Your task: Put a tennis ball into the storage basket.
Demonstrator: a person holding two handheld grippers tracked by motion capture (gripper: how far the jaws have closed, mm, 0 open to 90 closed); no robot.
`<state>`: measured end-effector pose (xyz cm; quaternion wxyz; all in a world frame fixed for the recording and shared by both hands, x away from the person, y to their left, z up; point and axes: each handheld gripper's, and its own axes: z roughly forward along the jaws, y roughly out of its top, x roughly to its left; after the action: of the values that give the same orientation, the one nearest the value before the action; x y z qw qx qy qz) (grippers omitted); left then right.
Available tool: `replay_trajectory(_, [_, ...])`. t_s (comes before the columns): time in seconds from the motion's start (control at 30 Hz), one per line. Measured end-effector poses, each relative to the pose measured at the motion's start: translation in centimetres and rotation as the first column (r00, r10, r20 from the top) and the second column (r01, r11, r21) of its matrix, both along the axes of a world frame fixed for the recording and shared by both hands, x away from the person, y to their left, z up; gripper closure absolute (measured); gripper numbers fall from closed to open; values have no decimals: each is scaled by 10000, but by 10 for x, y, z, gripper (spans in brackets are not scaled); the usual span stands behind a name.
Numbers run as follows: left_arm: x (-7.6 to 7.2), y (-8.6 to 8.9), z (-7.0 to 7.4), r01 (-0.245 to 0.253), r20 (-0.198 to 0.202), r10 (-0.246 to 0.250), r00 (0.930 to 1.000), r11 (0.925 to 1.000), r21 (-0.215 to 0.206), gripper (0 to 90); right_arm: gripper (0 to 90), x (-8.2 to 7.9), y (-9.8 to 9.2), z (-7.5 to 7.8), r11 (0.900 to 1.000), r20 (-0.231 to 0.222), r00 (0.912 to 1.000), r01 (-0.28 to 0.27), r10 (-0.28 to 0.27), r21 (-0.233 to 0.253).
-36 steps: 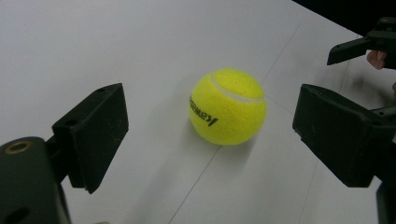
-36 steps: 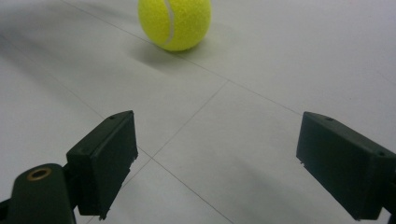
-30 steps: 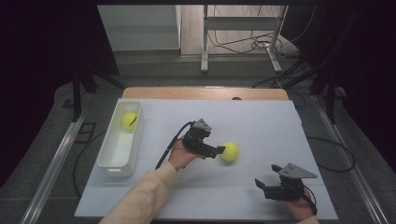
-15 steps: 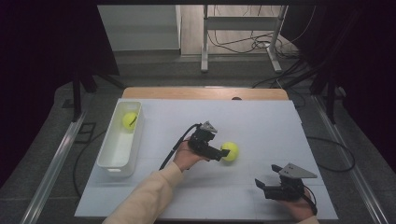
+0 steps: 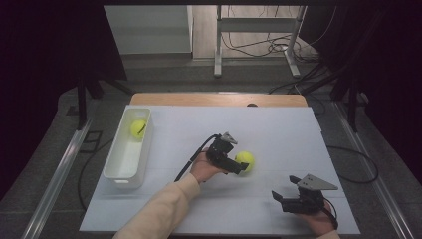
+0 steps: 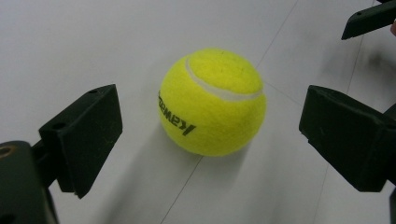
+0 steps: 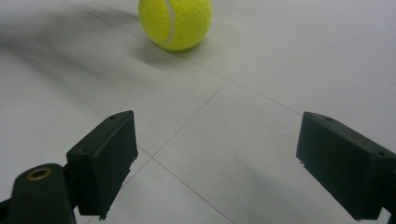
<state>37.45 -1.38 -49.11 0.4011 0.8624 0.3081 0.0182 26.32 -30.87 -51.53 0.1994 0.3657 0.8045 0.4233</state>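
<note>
The tennis ball (image 5: 245,161) sits on the white table (image 5: 278,129) near its middle, between the spread jaws of the left gripper (image 5: 236,167), with clear gaps on both sides in the left gripper view; nothing pinches it. The right gripper (image 5: 281,200), also spread wide, rests well apart near the front edge. Bare tabletop lies all around. At the left edge, a white bin (image 5: 117,168) holds what looks like a second ball (image 5: 138,128).

Two tennis balls — one on table (image 5: 245,161), one (image 5: 138,128) in tray (image 5: 115,172); two grippers (image 5: 238,167) (image 5: 281,200).
</note>
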Motion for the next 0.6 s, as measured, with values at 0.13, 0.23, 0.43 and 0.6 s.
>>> replay_trajectory(0.13, [2,-3,-3,32,-34,-31,10000,9999,143,67,129,0,0,0,10000,1,10000,19,-19,0])
replay_trajectory(0.23, [4,-4,-5,13,-79,-12,10000,9998,190,67,129,0,0,0,10000,0,10000,26,-26,5])
replay_trajectory(0.43, [8,-7,-10,54,-238,-49,9997,9997,221,67,129,0,0,0,10000,8,10000,31,-31,-15])
replay_trajectory(0.6, [9,-11,-13,183,-260,-179,9995,9997,163,67,129,0,0,0,10000,1,10000,42,-42,-8])
